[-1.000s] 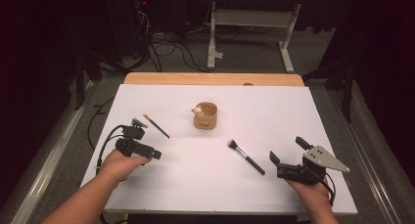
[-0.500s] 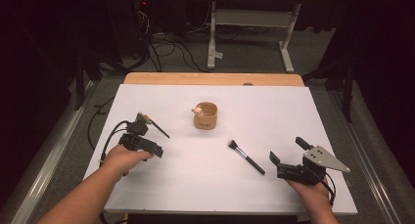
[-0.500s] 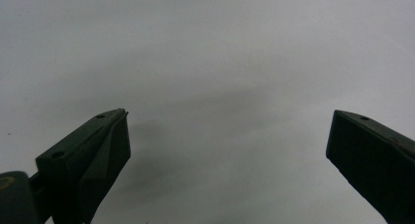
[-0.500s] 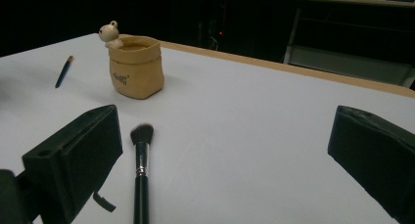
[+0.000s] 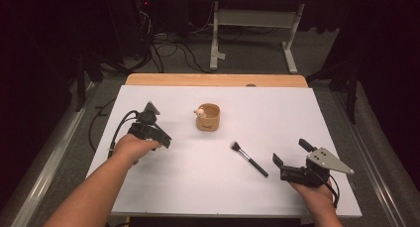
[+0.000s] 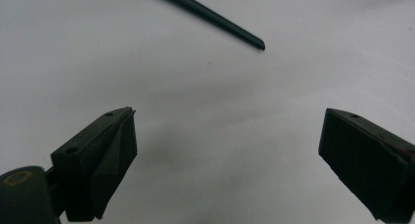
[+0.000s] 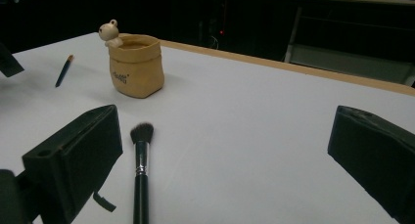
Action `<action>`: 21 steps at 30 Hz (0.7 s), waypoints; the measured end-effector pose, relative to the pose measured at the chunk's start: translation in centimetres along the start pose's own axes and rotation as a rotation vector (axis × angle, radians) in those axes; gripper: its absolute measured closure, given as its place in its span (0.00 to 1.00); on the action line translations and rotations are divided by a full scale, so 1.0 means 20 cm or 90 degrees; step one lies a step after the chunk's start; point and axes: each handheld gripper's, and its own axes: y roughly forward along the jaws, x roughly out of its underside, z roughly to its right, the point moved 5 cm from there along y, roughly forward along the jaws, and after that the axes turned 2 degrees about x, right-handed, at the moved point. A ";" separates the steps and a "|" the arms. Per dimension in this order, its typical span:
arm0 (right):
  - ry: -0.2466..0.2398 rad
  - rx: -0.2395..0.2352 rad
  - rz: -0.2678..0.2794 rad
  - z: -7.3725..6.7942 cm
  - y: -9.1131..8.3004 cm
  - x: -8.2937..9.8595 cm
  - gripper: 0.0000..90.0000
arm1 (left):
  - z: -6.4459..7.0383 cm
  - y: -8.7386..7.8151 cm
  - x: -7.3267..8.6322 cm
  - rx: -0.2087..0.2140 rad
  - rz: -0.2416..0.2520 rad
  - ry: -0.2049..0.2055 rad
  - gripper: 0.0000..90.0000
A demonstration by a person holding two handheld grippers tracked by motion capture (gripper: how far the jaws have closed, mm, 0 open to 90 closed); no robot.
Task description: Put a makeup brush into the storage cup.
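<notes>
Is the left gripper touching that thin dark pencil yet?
Apart. In the left gripper view, bare white table lies between the left gripper, with its jaws spread open, and the pencil farther ahead.

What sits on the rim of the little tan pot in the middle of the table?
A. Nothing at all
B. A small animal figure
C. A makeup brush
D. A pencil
B: a small pale animal figure perches on the rim of the tan pot, while the makeup brush lies flat on the table apart from it.
</notes>
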 end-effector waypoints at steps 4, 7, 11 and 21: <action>0.000 -0.001 0.001 0.00 0.00 0.00 0.01 | 0.01 0.01 -0.05 0.008 -0.001 -0.001 0.13; 0.004 0.000 0.001 0.00 0.00 0.00 0.01 | 0.01 0.02 -0.07 0.008 -0.002 -0.002 0.13; 0.006 -0.001 0.002 0.00 0.00 0.00 0.01 | 0.00 0.02 -0.10 0.009 0.006 -0.011 0.13; 0.008 0.000 0.002 0.01 0.00 0.00 0.01 | -0.04 0.03 -0.15 -0.003 0.023 -0.020 0.15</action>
